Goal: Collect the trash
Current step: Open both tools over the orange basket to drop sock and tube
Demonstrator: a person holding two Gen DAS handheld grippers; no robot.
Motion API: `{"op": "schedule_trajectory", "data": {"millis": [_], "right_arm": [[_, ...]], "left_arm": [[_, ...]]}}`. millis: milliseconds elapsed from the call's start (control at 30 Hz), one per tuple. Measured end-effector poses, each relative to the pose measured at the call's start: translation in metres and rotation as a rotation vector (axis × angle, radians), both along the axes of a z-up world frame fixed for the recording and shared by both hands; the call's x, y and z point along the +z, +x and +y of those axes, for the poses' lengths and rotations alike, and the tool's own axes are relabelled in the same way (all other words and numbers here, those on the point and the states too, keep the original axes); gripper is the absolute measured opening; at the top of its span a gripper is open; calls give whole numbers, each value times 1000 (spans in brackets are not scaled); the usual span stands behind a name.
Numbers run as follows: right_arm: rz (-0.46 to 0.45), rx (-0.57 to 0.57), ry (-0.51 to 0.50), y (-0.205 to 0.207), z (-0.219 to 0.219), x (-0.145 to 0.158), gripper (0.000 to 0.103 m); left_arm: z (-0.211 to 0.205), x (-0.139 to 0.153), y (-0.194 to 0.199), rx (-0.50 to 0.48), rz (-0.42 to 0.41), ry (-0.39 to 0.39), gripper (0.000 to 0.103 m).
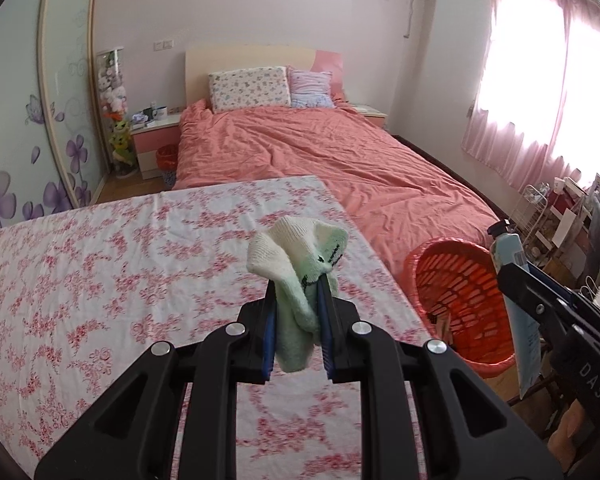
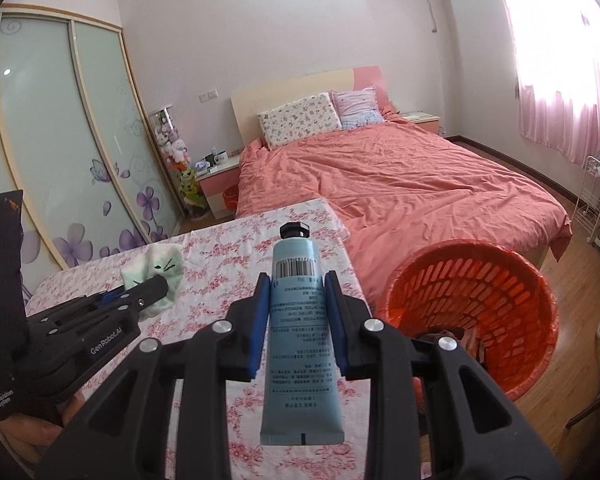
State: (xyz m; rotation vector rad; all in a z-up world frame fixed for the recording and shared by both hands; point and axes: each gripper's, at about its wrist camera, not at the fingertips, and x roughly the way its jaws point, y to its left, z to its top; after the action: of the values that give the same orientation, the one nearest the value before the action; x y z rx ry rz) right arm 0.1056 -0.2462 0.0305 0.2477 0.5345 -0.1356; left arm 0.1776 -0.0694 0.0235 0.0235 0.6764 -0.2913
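**Trash in both claws, basket just to the right**

Trash is held on both sides at this moment. The left claw (image 1: 296, 308) is pinching a pale green and white sock (image 1: 300, 276) between its blue pads, the cloth bunched above the fingers and hanging down between them, lifted clear of the table (image 1: 100, 264) with its pink floral cloth. The right claw (image 2: 298, 312) is pressed onto a light blue tube (image 2: 300, 320) with a black cap, gripped around its upper body just below the barcode, cap pointing away and crimped end hanging toward the camera.

An orange basket (image 2: 532, 288) stands on the floor beside the table's right edge, near the foot of the bed (image 2: 400, 192). The tube sits just left of its rim in the right wrist view; the sock is farther off, over the table. Something dark and brownish already lies at the basket's bottom, though what it is cannot be made out.

As a judgement: the picking-up part looks done for these two items, and the dropping remains. Neither item is over the basket's mouth yet. No other loose trash shows on the visible part of the table, so these may be the last pieces, though the near edge is hidden behind the claws.
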Motion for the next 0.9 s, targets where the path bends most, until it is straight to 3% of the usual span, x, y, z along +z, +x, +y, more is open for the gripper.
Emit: {"op": "schedule_trajectory", "data": {"millis": [467,767,800,867,900], "right_arm": [[-37,-160,58,-39,-101,-4,28],[-31,-260,142,-33,-175,-26,28],[-28,-265,154,-29,-183,-28,28],[-17,-281,186,-18,-200,-35,31],[-15,-293,192,-14,-206,-39,39]], "left_arm": [[-99,-4,-6,-196,6,-16,18],[-165,-25,14,-311,59,-63,21],[-171,-29,17,-311,66,-58,27],[-177,-38,26,-301,88,-49,46],[-180,-43,28,-281,95,-38,55]]}}
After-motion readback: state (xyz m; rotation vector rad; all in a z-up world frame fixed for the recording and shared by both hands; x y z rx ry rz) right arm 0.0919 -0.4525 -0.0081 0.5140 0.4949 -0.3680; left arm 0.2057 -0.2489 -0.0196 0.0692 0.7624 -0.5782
